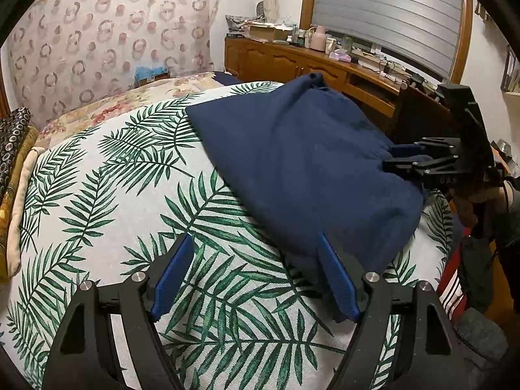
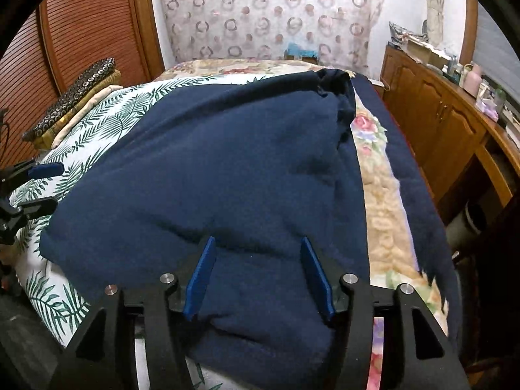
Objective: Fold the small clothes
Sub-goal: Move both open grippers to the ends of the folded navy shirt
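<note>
so counting it up: one navy garment (image 1: 302, 162) on the bed, and one palm-leaf sheet (image 1: 130, 195) under it. Two grippers, the left one (image 1: 255, 243) near the garment's near edge and the right one (image 2: 258, 247) over the cloth, two blue fingers (image 2: 201, 279) each, so four. One stack of folded fabrics (image 2: 78, 97) far left, about three layers. One pink bottle (image 1: 318, 37) on the one long wooden dresser (image 1: 292, 61) far right
</note>
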A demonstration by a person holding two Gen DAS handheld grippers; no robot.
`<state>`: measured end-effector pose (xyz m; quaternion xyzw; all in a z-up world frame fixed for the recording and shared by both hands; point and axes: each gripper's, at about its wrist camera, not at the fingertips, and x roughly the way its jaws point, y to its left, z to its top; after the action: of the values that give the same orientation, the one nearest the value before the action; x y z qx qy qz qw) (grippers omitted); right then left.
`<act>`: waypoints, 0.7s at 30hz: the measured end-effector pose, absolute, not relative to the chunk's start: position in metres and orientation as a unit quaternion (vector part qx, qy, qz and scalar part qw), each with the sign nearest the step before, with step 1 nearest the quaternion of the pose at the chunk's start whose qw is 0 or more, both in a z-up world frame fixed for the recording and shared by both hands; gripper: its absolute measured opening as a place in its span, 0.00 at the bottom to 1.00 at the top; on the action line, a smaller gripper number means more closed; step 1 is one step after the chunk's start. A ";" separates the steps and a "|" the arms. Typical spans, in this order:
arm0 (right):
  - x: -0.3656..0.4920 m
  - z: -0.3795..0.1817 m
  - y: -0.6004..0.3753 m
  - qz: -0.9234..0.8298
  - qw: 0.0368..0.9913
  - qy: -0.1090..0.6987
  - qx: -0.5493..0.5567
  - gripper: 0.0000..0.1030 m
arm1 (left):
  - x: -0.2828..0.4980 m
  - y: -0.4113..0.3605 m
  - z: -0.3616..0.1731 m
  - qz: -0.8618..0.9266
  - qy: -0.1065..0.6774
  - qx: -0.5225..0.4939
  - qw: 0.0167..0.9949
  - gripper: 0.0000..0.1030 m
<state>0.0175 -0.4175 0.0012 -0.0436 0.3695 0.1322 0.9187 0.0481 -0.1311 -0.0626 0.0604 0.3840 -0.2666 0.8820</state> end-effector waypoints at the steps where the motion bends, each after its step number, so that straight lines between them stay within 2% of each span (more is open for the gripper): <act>1: 0.018 0.000 -0.419 0.130 0.920 0.368 -0.042 0.61 | 0.047 -0.132 -0.063 -0.268 0.384 0.060 0.882 0.77; 4: 0.012 -0.006 -0.415 0.131 0.924 0.359 -0.037 0.66 | 0.045 -0.132 -0.061 -0.272 0.383 0.059 0.881 0.77; 11: 0.003 -0.014 -0.402 0.119 0.927 0.350 -0.057 0.68 | 0.034 -0.131 -0.060 -0.297 0.385 0.048 0.873 0.77; 21: -0.008 -0.008 -0.401 0.116 0.926 0.358 -0.042 0.68 | 0.028 -0.140 -0.071 -0.320 0.413 0.047 0.852 0.59</act>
<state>-0.0080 -0.4012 -0.0084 -0.0418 0.3577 0.1161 0.9257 0.0280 -0.1400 -0.0709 0.0472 0.4126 -0.3199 0.8516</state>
